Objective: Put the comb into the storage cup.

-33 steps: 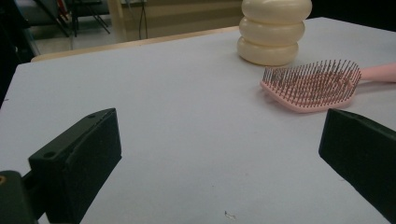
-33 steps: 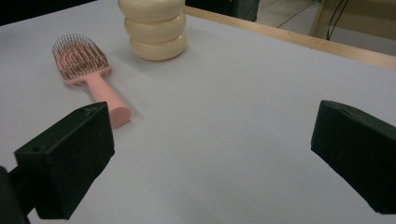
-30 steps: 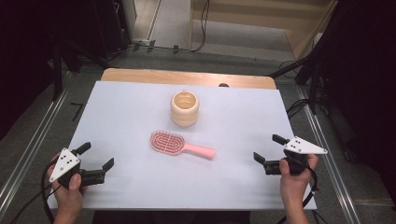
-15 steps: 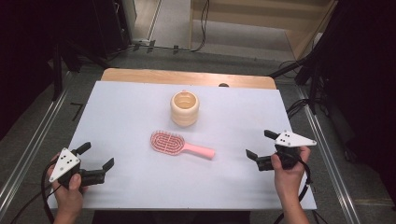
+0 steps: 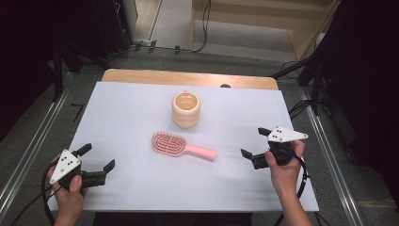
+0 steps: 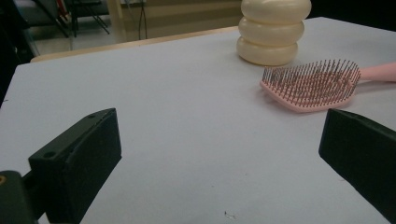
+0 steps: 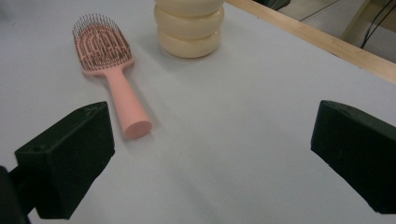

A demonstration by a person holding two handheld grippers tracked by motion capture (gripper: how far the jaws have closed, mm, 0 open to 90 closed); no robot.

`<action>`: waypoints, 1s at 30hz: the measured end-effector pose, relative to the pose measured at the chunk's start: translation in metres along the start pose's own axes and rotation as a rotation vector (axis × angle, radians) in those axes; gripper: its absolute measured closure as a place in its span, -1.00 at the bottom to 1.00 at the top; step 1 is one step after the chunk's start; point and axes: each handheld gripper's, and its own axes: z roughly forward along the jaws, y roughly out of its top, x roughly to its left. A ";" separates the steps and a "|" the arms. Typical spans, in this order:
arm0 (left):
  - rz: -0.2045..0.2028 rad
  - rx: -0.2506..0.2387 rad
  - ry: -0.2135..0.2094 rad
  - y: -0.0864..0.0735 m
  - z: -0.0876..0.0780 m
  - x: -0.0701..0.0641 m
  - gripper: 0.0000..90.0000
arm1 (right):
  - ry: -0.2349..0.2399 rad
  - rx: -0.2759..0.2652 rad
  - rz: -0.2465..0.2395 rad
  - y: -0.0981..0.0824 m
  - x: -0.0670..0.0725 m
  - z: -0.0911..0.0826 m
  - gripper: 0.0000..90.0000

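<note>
Pink hairbrush (image 5: 181, 147): bristles up, mid-counter (image 5: 127, 113), handle toward right hand-held gripper (image 5: 256, 146), likely for easy grasp. Cream ribbed cup (image 5: 186, 109) behind. Both that and left hand-held gripper (image 5: 98, 157) gape, empty.

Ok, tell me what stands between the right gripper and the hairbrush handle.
Nothing visible. Only bare white table lies between the open right gripper and the handle end of the pink hairbrush. The cream ribbed cup stands beyond the brush, off that line.

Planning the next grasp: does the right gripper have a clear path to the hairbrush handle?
Probably yes. The right gripper is open, facing the hairbrush handle end, with only bare table between them.
</note>
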 end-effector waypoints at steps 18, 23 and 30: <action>0.005 0.000 -0.003 0.000 0.000 0.000 -1.00 | 0.052 0.080 -0.060 0.022 0.007 0.020 -1.00; 0.007 0.000 -0.003 0.000 0.000 0.000 -1.00 | 0.058 0.098 -0.075 0.027 0.008 0.024 -1.00; 0.006 -0.001 -0.003 0.000 0.000 0.000 -1.00 | 0.076 0.131 -0.105 0.036 0.014 0.035 -1.00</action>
